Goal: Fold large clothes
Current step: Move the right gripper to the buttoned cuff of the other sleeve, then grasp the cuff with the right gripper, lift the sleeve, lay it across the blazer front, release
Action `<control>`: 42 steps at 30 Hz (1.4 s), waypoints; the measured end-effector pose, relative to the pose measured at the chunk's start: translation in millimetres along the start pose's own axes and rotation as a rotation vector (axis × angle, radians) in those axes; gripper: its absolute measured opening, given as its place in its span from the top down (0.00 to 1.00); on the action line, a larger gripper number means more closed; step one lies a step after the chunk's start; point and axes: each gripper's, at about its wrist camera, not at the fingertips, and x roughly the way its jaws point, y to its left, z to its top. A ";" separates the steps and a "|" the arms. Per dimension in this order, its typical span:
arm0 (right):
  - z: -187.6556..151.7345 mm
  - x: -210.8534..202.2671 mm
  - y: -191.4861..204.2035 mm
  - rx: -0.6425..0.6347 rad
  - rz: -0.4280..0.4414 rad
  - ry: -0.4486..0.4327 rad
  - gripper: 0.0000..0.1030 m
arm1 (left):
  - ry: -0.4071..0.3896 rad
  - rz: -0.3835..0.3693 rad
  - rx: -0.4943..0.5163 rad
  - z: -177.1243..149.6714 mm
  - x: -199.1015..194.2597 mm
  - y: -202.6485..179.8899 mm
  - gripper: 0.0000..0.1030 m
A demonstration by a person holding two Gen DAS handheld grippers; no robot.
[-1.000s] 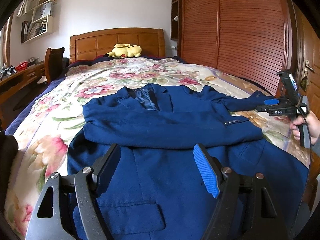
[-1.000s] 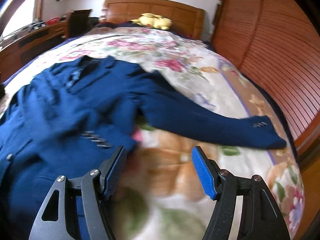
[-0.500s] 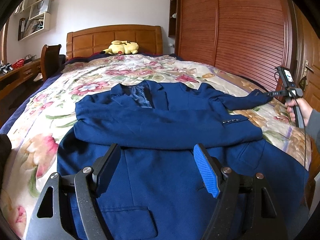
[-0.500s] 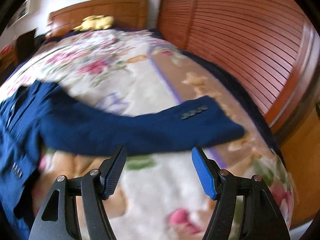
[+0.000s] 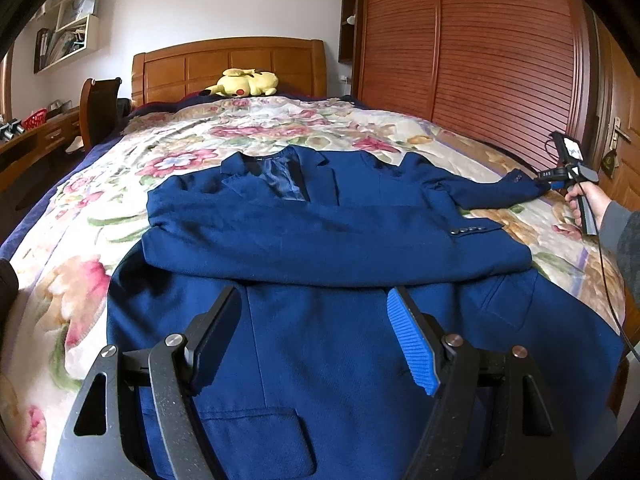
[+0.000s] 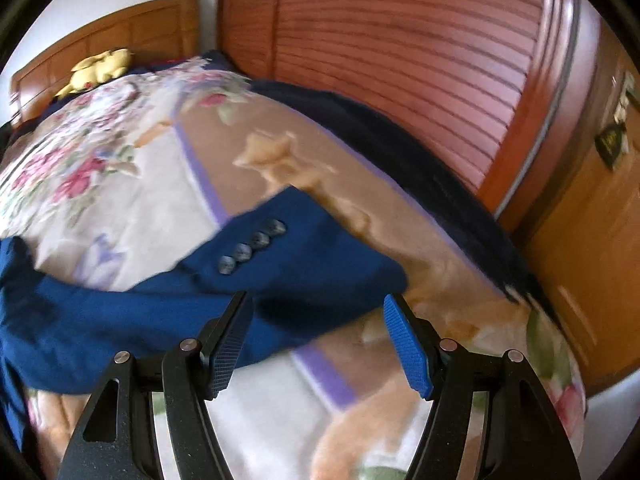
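1. A blue suit jacket point(image 5: 328, 248) lies front-up on a bed covered by a floral bedspread point(image 5: 80, 264), its collar toward the wooden headboard point(image 5: 228, 64) and its hem nearest the left wrist camera.
2. One sleeve point(image 5: 320, 240) is folded across the chest, its cuff buttons showing on the camera's right.
3. The other sleeve point(image 6: 200, 292) stretches out to the side toward the edge of the bed; four grey buttons point(image 6: 252, 246) sit in a row near its cuff.
4. The left gripper point(image 5: 314, 336) hovers over the lower front of the jacket, jaws spread wide with nothing between them. One finger pad point(image 5: 412, 348) is ribbed blue.
5. The right gripper point(image 6: 316, 340) is right at the cuff of the outstretched sleeve, jaws parted; the cuff lies in the gap between the fingers, not pinched. This view is blurred, so whether the pads touch the cloth cannot be told.
6. In the left wrist view the right gripper point(image 5: 554, 180) is seen from outside, held in the person's hand point(image 5: 582, 200). A small white label is on its body, too small to read here.
7. A yellow plush toy point(image 5: 242, 82) rests by the headboard. A slatted wooden wardrobe point(image 5: 480, 52) stands along the bed's far side.
8. No other writing can be read.
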 end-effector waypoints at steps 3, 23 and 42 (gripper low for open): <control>-2.7 18.1 -1.6 0.033 -0.001 0.039 0.32 | 0.003 0.000 0.002 0.1 0.8 -0.6 0.26; 14.7 -38.9 28.0 -0.058 0.107 -0.194 0.97 | -0.021 0.006 -0.002 -1.5 -3.5 1.2 0.26; 3.1 -278.9 125.0 -0.373 0.291 -0.547 0.97 | -0.088 0.039 -0.015 -2.8 -39.4 15.5 0.26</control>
